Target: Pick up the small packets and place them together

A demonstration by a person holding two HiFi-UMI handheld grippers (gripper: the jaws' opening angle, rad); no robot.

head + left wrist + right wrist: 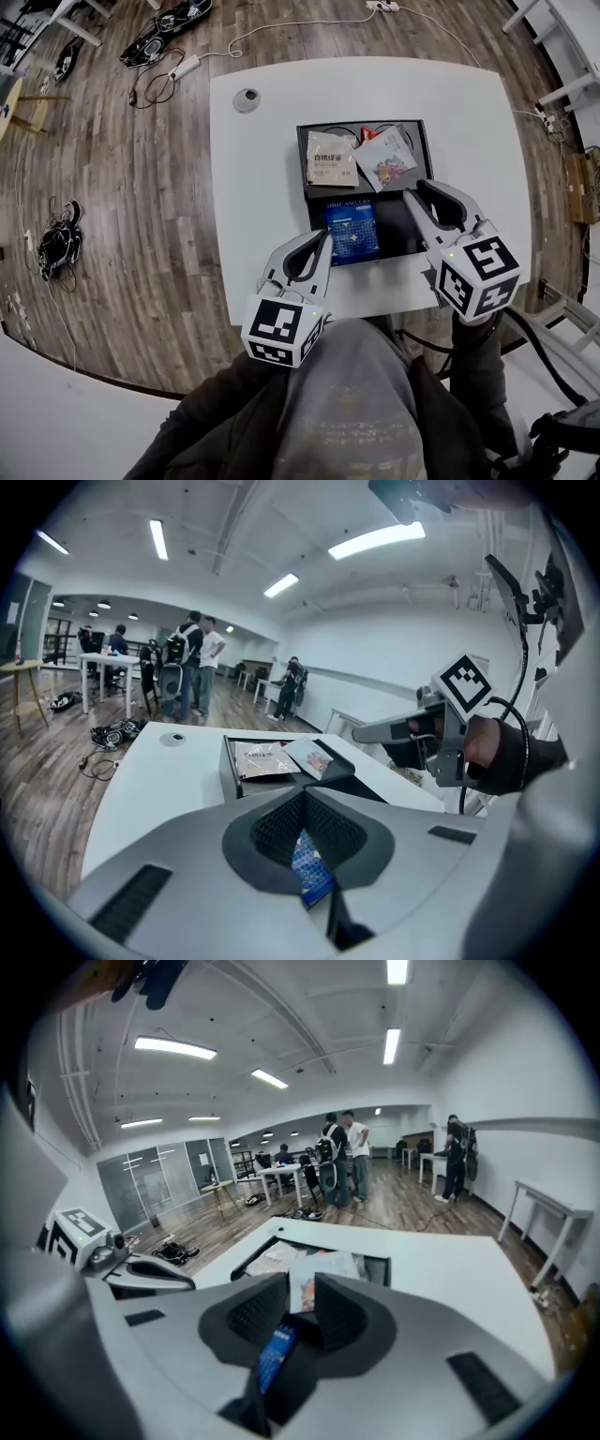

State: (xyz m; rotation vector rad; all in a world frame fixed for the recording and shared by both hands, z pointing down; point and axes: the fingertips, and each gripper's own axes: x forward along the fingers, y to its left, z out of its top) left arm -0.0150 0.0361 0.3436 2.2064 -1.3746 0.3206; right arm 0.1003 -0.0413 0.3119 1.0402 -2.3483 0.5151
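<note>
A black tray on the white table holds three small packets. A beige packet lies at the tray's back left. A white printed packet is tilted beside it. A blue packet lies flat at the front. My left gripper hovers at the blue packet's left edge with its jaws meeting at the tips. The blue packet shows through the hollow below them. My right gripper stands open just short of the white packet's near corner. The white packet shows through the gap between its pads.
A round grey disc sits on the table behind the tray. Cables and gear lie on the wooden floor to the left. Several people stand far off across the room. The table's near edge is at my lap.
</note>
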